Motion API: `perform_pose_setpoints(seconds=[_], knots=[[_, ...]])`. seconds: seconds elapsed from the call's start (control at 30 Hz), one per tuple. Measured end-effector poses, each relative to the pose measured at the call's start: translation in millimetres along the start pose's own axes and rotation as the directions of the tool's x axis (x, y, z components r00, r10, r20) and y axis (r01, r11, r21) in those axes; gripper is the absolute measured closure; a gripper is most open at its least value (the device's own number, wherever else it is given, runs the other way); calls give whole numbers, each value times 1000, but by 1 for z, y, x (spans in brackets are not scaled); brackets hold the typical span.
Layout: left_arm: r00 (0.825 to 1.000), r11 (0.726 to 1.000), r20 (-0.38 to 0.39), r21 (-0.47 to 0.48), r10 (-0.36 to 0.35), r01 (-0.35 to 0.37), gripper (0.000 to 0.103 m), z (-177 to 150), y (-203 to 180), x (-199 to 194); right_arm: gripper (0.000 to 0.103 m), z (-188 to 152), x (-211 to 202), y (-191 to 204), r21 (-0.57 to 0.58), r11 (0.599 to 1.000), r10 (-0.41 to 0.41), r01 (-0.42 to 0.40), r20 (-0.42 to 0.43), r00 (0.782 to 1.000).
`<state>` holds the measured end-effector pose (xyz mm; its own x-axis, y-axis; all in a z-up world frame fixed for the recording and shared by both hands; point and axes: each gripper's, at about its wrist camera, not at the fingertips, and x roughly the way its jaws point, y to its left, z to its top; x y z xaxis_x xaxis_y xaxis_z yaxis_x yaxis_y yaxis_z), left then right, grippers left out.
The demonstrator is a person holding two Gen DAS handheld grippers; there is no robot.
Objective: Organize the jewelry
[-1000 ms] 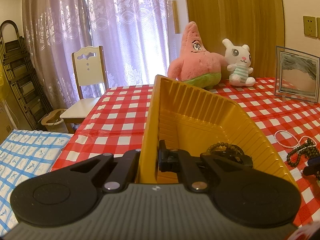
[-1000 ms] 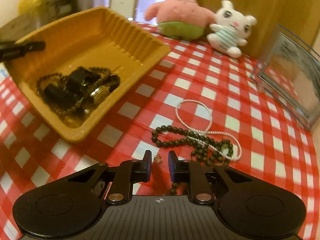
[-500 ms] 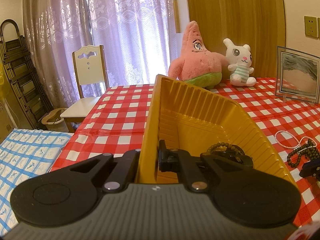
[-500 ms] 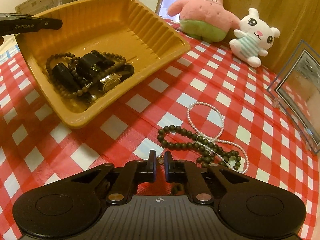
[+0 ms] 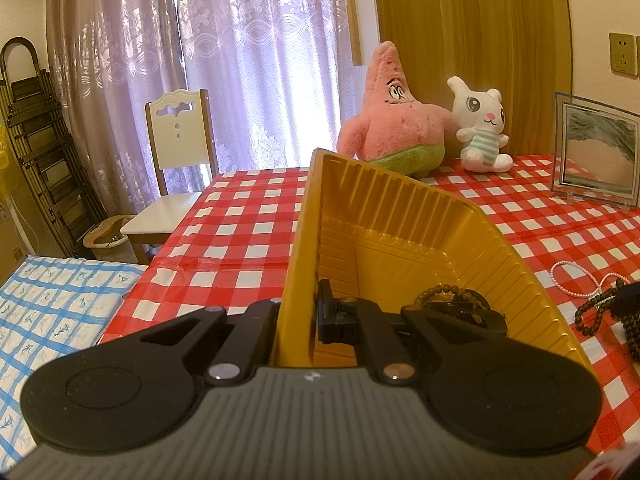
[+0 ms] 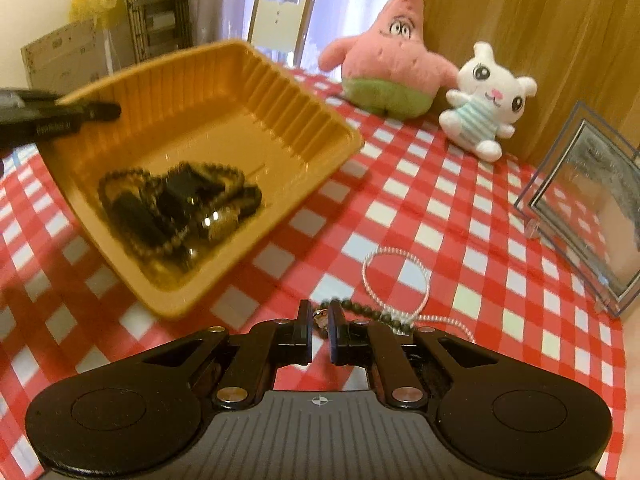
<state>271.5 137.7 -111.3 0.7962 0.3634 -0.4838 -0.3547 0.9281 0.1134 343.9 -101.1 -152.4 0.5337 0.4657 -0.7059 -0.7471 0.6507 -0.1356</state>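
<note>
Right gripper (image 6: 320,322) risen, pinching bead strand (image 6: 360,312); tray (image 6: 256,80) holds watches (image 6: 176,208).

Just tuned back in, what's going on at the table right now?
Jewelry is being sorted into the yellow tray. The left gripper is clamped on the tray's rim, tipping it up. A watch and bead bracelets already lie inside. The right gripper has just been closing and is pinched on a small piece at the end of the dark bead strand. The white pearl strand lies on the checked tablecloth.
</note>
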Motion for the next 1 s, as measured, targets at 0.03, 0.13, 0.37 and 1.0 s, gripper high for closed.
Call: perform_pose_setpoints(seconds=[0.03,0.13,0.37,1.0], knots=[[1000,1000,0,0,0,0,97,0,-1,0,96,3,-2,0,0,1000,2,-2,8,1000],[1000,1000,0,0,0,0,97,0,0,0,96,11,-9,3,2,1000,13,-13,38,999],[1000,1000,-1,-1,-1,1,97,0,1,0,96,36,-23,8,80,990,104,-114,122,987],[1000,1000,-5,-6,-2,2,97,2,1,3,95,83,21,57,202,915,310,-349,200,929]])
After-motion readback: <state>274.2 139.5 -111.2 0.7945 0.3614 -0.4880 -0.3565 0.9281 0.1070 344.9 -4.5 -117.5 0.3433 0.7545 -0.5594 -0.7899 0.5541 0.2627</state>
